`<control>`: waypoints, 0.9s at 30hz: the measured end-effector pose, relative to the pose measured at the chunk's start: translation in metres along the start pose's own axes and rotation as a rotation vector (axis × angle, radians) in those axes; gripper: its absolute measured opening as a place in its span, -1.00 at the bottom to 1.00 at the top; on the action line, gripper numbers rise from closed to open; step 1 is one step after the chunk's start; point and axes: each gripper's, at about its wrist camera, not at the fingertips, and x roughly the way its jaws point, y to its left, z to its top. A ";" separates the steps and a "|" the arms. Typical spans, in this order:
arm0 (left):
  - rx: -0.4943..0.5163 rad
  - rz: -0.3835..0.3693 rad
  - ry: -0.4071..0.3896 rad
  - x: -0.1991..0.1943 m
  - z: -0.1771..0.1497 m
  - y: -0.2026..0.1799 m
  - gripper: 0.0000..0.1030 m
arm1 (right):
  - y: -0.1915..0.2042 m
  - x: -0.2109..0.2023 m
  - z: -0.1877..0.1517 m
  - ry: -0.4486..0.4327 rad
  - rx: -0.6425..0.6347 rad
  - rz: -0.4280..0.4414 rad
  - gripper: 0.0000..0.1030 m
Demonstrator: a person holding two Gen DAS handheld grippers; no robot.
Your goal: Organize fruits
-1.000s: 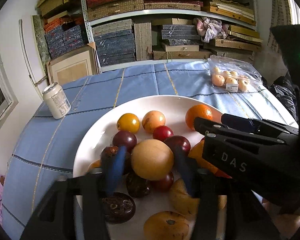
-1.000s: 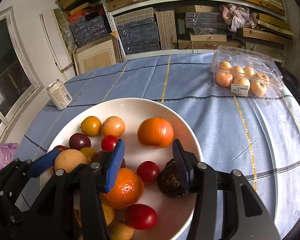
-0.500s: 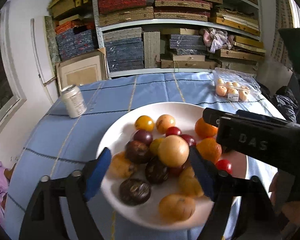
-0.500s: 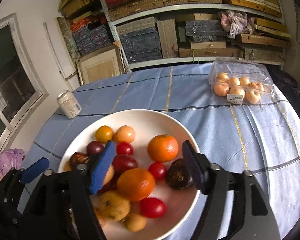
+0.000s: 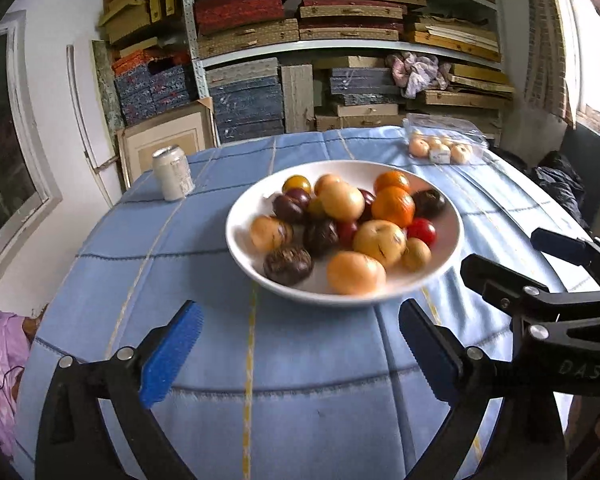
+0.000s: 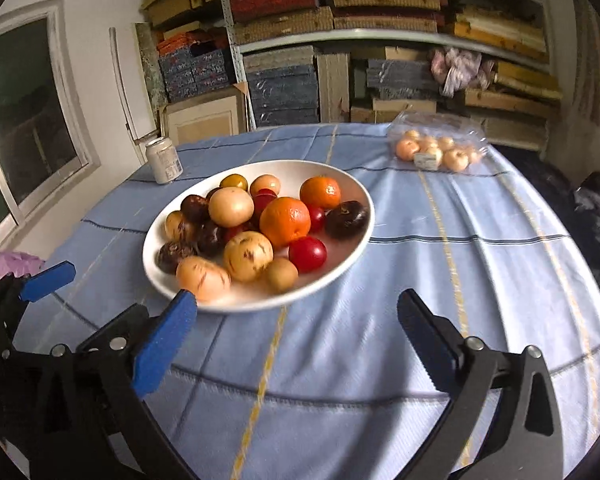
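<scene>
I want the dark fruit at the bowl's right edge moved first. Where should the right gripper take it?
Grip the dark fruit across its rounded middle, coming from above on the rim side of the white bowl, probably; there it lies apart from the pile.

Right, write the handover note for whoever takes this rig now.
Left gripper: open, nothing between its blue pads; jaws have just been opening.
Right gripper: open and empty too, jaws likewise just opened.
Both hang over the blue checked tablecloth, short of the wide white ceramic bowl.
The bowl holds the mixed loose fruit: oranges, red and dark plums, yellow spotted fruit.
A clear plastic punnet of pale round fruit sits unopened at the far right; a silver drinks can stands at the far left.
Done: fruit piled in the bowl.
Left: possibly the punnet; cannot tell.
</scene>
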 end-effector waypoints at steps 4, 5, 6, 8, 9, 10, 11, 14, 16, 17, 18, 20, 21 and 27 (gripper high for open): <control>-0.002 -0.007 0.000 -0.005 -0.011 -0.002 0.93 | 0.002 -0.013 -0.015 -0.002 0.000 -0.001 0.91; -0.006 -0.018 0.006 -0.005 -0.012 -0.002 0.93 | 0.001 -0.013 -0.016 -0.002 -0.002 -0.003 0.91; -0.015 -0.040 0.014 -0.004 -0.012 -0.001 0.93 | 0.001 -0.013 -0.017 0.004 0.001 -0.004 0.91; -0.024 -0.057 0.016 -0.004 -0.012 0.001 0.93 | -0.003 -0.011 -0.013 0.014 0.015 -0.006 0.91; -0.024 -0.057 0.014 -0.005 -0.012 0.001 0.93 | -0.005 -0.011 -0.013 0.016 0.021 -0.006 0.91; -0.027 -0.055 0.017 -0.004 -0.011 0.001 0.93 | -0.007 -0.010 -0.013 0.017 0.023 -0.007 0.91; -0.032 -0.056 0.022 -0.004 -0.012 0.002 0.93 | -0.007 -0.010 -0.012 0.017 0.025 -0.009 0.92; -0.047 -0.041 0.042 -0.001 -0.011 0.004 0.93 | -0.008 -0.008 -0.011 0.024 0.029 0.002 0.92; -0.057 -0.070 0.057 -0.001 -0.012 0.006 0.93 | -0.009 -0.006 -0.010 0.026 0.027 0.004 0.92; -0.061 -0.085 0.060 0.000 -0.012 0.007 0.93 | -0.009 -0.007 -0.009 0.027 0.028 0.011 0.92; -0.064 -0.099 0.060 -0.001 -0.013 0.007 0.93 | -0.009 -0.006 -0.009 0.028 0.028 0.015 0.92; -0.064 -0.084 0.042 -0.004 -0.016 0.005 0.93 | -0.009 -0.006 -0.008 0.027 0.020 0.013 0.92; -0.064 -0.082 0.029 -0.006 -0.017 0.005 0.93 | -0.009 -0.006 -0.008 0.027 0.019 0.014 0.92; -0.054 -0.055 0.010 -0.007 -0.017 0.003 0.93 | -0.007 -0.010 -0.009 0.012 0.015 0.014 0.92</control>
